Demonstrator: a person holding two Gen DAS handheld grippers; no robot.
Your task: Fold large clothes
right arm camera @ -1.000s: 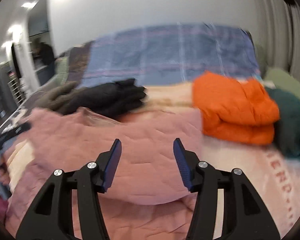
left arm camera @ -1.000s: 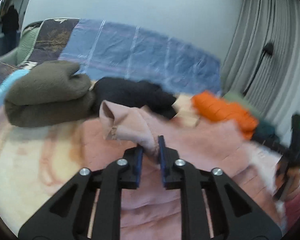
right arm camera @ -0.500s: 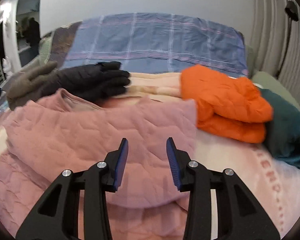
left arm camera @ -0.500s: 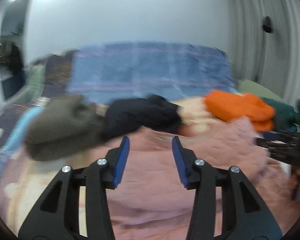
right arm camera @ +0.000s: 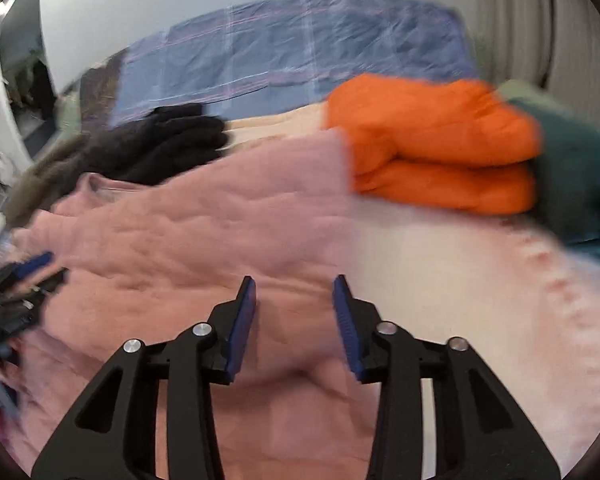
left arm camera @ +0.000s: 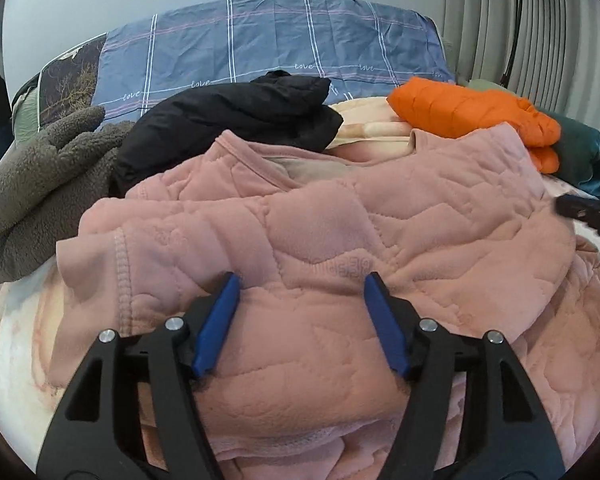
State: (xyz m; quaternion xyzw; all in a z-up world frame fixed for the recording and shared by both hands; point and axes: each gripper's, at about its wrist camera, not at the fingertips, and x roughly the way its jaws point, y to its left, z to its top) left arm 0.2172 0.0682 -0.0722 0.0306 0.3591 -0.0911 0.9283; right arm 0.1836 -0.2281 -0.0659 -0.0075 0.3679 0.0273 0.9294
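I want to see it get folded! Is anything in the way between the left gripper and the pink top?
Nothing visible. The left gripper, jaws opening and empty, sits right over the pink top. The black jacket and grey fleece lie behind it.

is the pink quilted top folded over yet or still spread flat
Folded over. The pink quilted top is doubled, its upper layer ending in a rounded edge over a lower layer; a sleeve cuff lies across the left side.

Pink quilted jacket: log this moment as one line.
garment: pink quilted jacket, partly folded on bed | left gripper: jaws opening, over jacket, no grip | right gripper: jaws opening, over jacket, no grip
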